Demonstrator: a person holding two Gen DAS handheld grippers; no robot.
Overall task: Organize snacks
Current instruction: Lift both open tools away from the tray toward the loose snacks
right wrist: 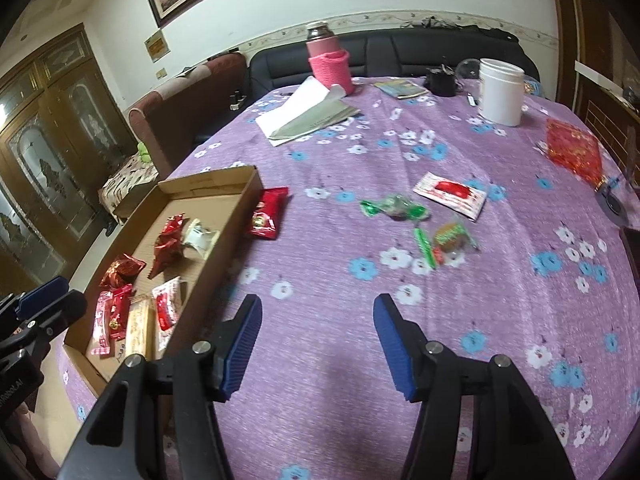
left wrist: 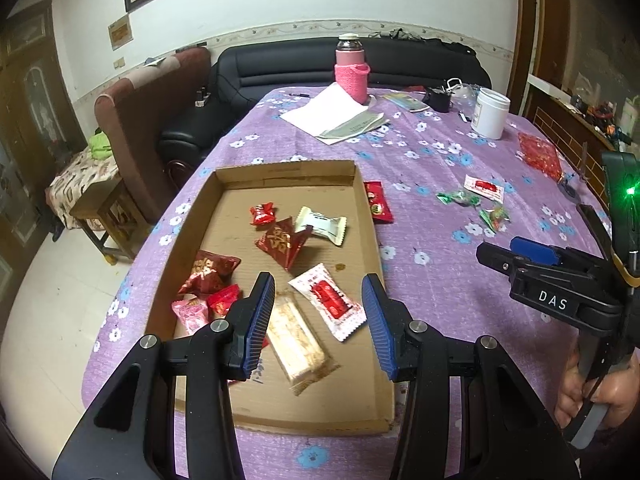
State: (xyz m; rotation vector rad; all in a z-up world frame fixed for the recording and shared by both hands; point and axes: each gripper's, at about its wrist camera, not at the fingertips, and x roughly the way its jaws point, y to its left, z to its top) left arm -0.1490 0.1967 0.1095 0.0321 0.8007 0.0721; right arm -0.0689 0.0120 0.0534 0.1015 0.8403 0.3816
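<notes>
Over the cardboard tray (left wrist: 280, 176), the left gripper (left wrist: 320, 312) is hovering with its blue-padded jaws spread wide apart, gripping nothing; between them, lower down, a pale wafer bar (left wrist: 296, 344) and a white-and-red sachet (left wrist: 330, 300) are lying on the tray floor. Several red foil snacks (left wrist: 208, 272) and a cream-wrapped candy (left wrist: 320, 224) are also sitting inside the tray. Off to the side, the right gripper (right wrist: 318, 340) is hanging above the purple flowered tablecloth (right wrist: 400, 140) with its jaws equally parted and empty, pointing toward loose sweets: a green-wrapped candy (right wrist: 394, 207), a second green-and-orange candy (right wrist: 446, 240) and another white-and-red sachet (right wrist: 450, 194). A red packet (right wrist: 268, 214) is lying on the cloth, touching the tray's outer wall. In the left wrist view, the person's right hand (left wrist: 592, 384) is wrapping around the handle of the right tool, fingers on the trigger.
</notes>
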